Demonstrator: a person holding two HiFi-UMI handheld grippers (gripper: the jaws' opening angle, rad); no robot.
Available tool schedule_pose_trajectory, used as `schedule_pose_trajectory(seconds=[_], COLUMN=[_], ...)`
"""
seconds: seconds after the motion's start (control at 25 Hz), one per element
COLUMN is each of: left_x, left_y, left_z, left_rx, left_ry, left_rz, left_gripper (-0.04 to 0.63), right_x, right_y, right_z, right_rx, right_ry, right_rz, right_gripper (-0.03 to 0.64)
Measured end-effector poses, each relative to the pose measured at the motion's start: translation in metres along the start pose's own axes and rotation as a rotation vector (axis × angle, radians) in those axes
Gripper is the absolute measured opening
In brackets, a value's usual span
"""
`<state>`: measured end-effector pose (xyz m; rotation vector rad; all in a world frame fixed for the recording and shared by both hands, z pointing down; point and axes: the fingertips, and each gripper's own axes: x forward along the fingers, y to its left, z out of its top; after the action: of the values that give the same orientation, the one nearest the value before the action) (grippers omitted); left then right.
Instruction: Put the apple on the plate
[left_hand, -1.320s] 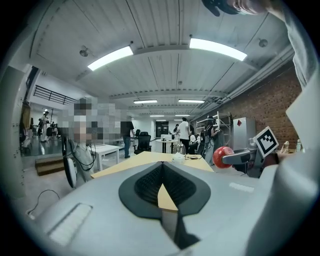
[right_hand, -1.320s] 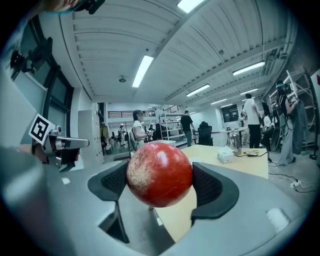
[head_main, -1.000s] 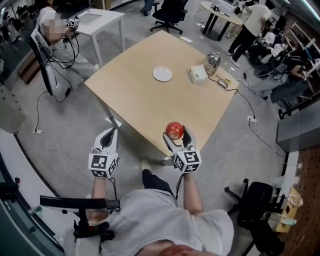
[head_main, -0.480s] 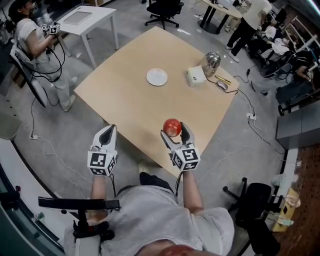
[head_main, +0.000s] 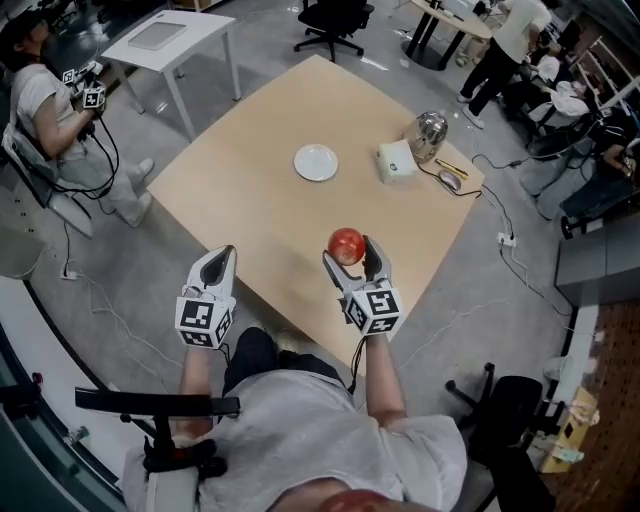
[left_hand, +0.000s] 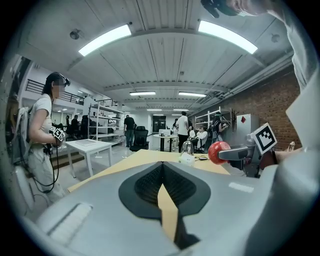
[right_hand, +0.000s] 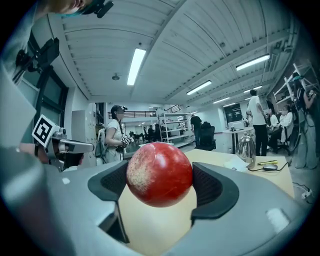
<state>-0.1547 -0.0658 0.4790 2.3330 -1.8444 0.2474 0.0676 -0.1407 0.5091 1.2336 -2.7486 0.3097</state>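
Observation:
My right gripper (head_main: 349, 255) is shut on a red apple (head_main: 346, 243) and holds it above the near corner of the wooden table (head_main: 260, 200). In the right gripper view the apple (right_hand: 159, 173) fills the space between the two dark pads. A small white plate (head_main: 316, 162) lies empty toward the far side of the table. My left gripper (head_main: 217, 265) hangs off the table's near left edge, jaws shut with nothing in them; in the left gripper view its tips (left_hand: 162, 172) meet, and the apple (left_hand: 218, 152) shows at the right.
A white box (head_main: 396, 160), a shiny metal kettle (head_main: 428, 128) and a small dark item with a cable (head_main: 447, 179) sit at the table's far right corner. A person (head_main: 50, 110) sits at the left near a white side table (head_main: 170, 40). Office chairs and people stand farther back.
The view has shifted a little over the table. The right gripper still holds the apple in about the same spot; the person at the left has drifted toward the frame's edge.

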Motion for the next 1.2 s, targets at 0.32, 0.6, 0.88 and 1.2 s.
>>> schedule_pose_trajectory(seconds=[0.32, 0.6, 0.88, 1.2], left_x=[0.036, 0.09, 0.136, 0.182], left_y=[0.025, 0.066, 0.084, 0.1], left_z=[-0.004, -0.013, -0.028, -0.058], left_rx=[0.004, 0.007, 0.007, -0.011], left_ry=[0.021, 0.057, 0.095, 0.153], left_rz=[-0.029, -0.072, -0.105, -0.131], left_gripper=[0.018, 0.018, 0.018, 0.018], right_x=[0.045, 0.105, 0.156, 0.226], right_y=[-0.019, -0.038, -0.058, -0.093], right_z=[0.004, -0.001, -0.008, -0.04], right_rx=[0.006, -0.001, -0.019, -0.047], right_ry=[0.011, 0.031, 0.057, 0.116], right_rz=[-0.025, -0.057, -0.057, -0.082], right_gripper=[0.407, 0.407, 0.407, 0.407])
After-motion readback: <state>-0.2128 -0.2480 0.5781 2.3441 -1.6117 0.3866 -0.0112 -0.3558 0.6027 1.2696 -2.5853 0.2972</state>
